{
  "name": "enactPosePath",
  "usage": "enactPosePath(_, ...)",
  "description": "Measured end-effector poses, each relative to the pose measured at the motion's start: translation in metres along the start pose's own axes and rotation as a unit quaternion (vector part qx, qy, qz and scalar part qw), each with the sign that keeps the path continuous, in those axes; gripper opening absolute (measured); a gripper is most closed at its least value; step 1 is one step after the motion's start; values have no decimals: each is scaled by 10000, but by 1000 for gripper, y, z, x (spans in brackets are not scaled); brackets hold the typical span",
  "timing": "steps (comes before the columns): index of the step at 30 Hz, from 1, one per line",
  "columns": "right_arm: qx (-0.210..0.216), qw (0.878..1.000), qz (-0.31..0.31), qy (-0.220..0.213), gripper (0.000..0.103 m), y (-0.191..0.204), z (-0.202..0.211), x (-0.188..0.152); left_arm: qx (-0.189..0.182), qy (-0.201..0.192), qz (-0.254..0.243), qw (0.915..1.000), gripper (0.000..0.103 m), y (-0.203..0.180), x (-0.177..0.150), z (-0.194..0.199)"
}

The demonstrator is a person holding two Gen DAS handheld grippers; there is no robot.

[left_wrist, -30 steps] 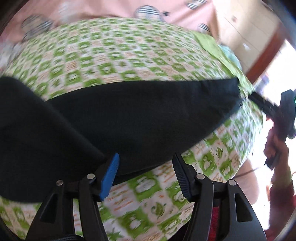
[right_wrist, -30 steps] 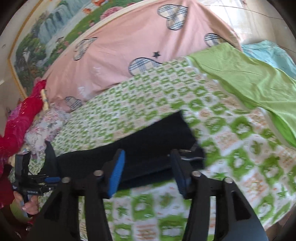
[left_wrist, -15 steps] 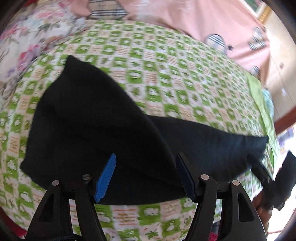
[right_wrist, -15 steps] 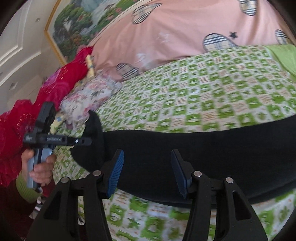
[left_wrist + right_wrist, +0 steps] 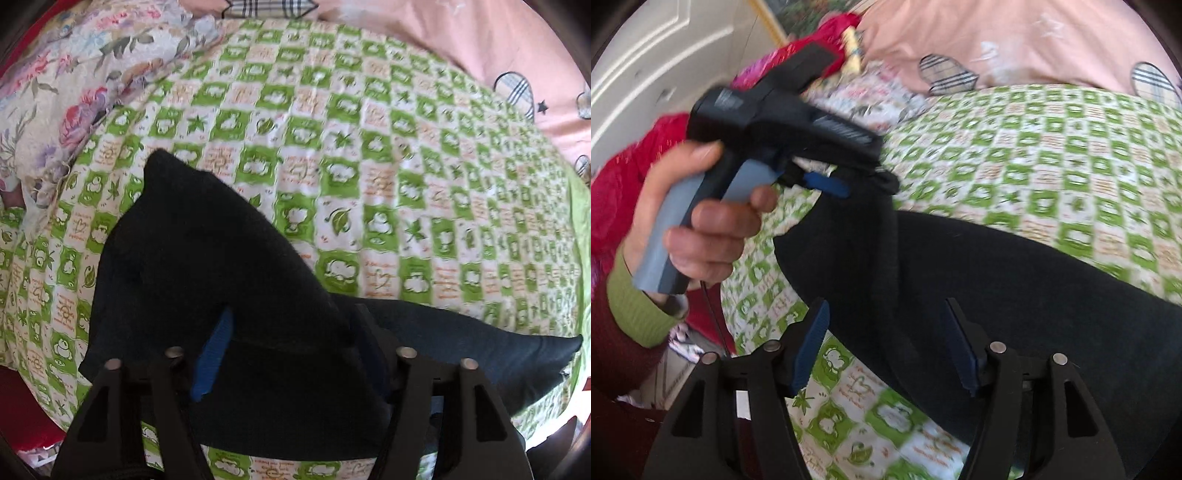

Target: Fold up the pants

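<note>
Black pants (image 5: 229,280) lie on a green-and-white checked bedspread (image 5: 369,155), one end folded up into a peak. My left gripper (image 5: 291,354) is open, its jaws wide apart with pants fabric lying between and over them. In the right wrist view the pants (image 5: 979,288) stretch to the right, and my right gripper (image 5: 886,347) is open just above their edge. The left gripper (image 5: 849,188) shows there in a hand, its tips at a raised corner of the pants; its hold there is unclear.
A floral pillow (image 5: 74,74) lies at the far left and a pink quilt with plaid hearts (image 5: 480,37) along the back. A red garment (image 5: 820,37) and a white door (image 5: 646,55) are at the left. The bed's near edge (image 5: 295,469) is just below the pants.
The left gripper has moved forward over the pants, whose folded end is now nearer. The right gripper has swung left, so the left gripper and hand now loom large in its view.
</note>
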State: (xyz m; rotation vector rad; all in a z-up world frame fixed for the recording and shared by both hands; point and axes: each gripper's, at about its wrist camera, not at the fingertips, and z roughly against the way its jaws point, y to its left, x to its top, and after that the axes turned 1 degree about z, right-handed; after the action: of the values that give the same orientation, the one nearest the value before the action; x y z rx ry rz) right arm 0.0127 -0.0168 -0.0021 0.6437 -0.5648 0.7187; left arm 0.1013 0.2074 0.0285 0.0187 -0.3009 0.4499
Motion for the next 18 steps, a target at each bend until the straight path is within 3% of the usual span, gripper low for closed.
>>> enactPosePath(1, -33, 9999, 68, 77, 64, 2, -7, 0, -5, -4, -12, 10000, 27, 2, -2, -2)
enactPosePath(2, -78, 9998, 122, 117, 64, 3, -12, 0, -108, 27, 5, 9999, 8, 5, -5, -4)
enactPosePath(4, -207, 9993, 232, 207, 46, 4, -21, 0, -452, -71, 175, 9988, 8, 17, -12, -1)
enactPosePath(5, -200, 9992, 222, 266, 16, 3, -24, 1, -534, -145, 219, 9982, 7, 21, -15, 3)
enactPosePath(6, -190, 9991, 182, 320, 7, 2, -26, 1, -701, -244, 262, 9969, 6, 28, -22, 9)
enactPosePath(12, -276, 9985, 475, 0, 6, 14, -4, 8, -1455, -842, 609, 9839, 6, 70, -66, 47)
enactPosePath(18, -517, 9918, 1168, 78, 6, 39, 1, 8, -2009, -961, 1069, 9690, 5, 106, -111, 49)
